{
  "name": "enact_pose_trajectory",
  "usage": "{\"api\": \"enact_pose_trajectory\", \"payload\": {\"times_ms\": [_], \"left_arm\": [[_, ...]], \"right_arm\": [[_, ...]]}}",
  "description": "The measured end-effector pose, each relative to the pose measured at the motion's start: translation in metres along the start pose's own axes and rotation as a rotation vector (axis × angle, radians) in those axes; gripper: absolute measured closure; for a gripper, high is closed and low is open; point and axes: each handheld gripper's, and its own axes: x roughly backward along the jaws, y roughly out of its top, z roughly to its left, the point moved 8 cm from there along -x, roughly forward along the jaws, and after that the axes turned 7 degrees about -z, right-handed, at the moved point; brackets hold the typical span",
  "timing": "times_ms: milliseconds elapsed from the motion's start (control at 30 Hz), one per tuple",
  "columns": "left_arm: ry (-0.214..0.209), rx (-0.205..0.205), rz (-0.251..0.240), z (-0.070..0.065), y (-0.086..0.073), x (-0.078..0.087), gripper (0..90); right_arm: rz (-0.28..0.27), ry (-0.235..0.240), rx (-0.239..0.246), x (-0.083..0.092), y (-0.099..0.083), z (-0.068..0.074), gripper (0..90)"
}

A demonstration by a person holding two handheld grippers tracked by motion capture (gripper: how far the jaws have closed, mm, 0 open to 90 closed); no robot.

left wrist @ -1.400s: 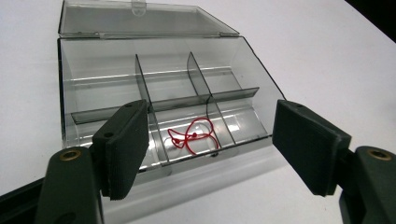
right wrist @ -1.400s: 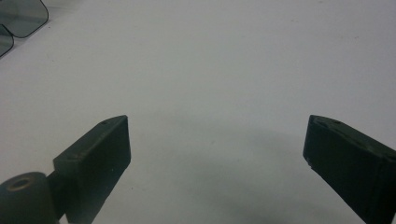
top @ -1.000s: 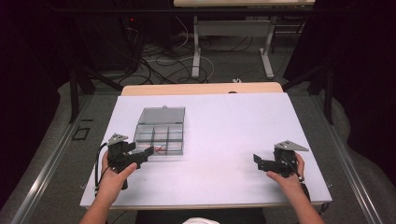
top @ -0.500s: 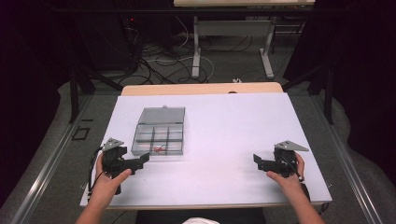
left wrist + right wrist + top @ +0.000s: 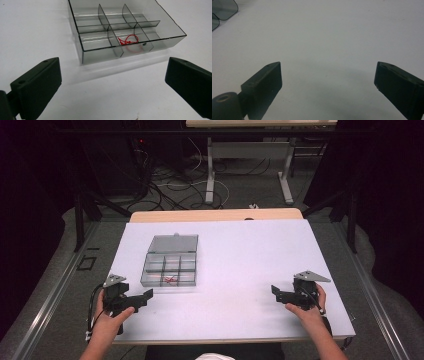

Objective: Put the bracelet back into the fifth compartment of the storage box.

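One compartment box (image 5: 170,268), smoky clear plastic, rectangular, hinged lid folded open flat behind it; thin curved dividers split it into about six cells. One red loop of thin wire or band (image 5: 129,40) lies in the middle cell of the row nearest the left claw. Two claws, black, blocky ribbed pads, each with a grey three-cornered plate on top.

Left claw (image 5: 141,299): jaws wide apart, nothing between them, just been opening. The box sits just ahead of it, close beyond the jaw tips, apart from both pads. Compared with a second ago this claw has pulled back from the box toward the near edge of the worktop (image 5: 240,265); the box has kept its place.

Right claw (image 5: 278,293): jaws wide, holding nothing, bare matte white worktop in front; same spot as before, box well away to its far left.
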Motion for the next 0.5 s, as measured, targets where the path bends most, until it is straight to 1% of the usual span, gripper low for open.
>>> {"api": "enact_pose_trajectory", "payload": {"times_ms": [67, 100, 133, 200, 233, 267, 367, 400, 433, 500], "left_arm": [[0.015, 0.002, -0.014, 0.003, 0.0, 0.0, 0.5], [0.02, -0.001, -0.005, 0.005, -0.001, 0.001, 0.6], [0.02, 0.011, -0.017, 0.006, -0.001, 0.0, 0.6], [0.022, 0.011, -0.014, 0.008, -0.002, -0.001, 1.0], [0.032, -0.002, -0.016, 0.01, -0.003, -0.001, 1.1], [0.035, 0.001, -0.015, 0.011, -0.003, -0.002, 1.2], [0.037, 0.011, -0.007, 0.015, -0.005, -0.002, 2.0], [0.035, 0.024, -0.012, 0.015, -0.006, -0.003, 2.2], [0.036, 0.022, -0.002, 0.016, -0.007, -0.003, 2.4], [0.043, 0.021, -0.001, 0.017, -0.008, -0.004, 3.0]], "right_arm": [[0.0, 0.0, -0.001, 0.0, 0.0, 0.0, 7.2], [0.0, 0.0, 0.0, 0.0, 0.0, 0.0, 7.2], [0.0, 0.0, 0.0, 0.0, 0.0, 0.0, 7.2], [0.0, 0.001, 0.0, 0.0, 0.0, 0.0, 7.2], [0.001, 0.001, -0.005, 0.0, 0.0, 0.0, 7.2], [-0.001, 0.001, -0.001, 0.0, 0.0, 0.0, 7.2], [0.002, -0.001, -0.008, 0.0, 0.0, 0.0, 7.2], [0.002, -0.002, -0.01, 0.0, 0.0, 0.0, 7.2], [0.002, 0.0, -0.007, 0.0, 0.0, 0.0, 7.2], [0.002, -0.001, -0.009, 0.0, 0.0, 0.0, 7.2]]}}
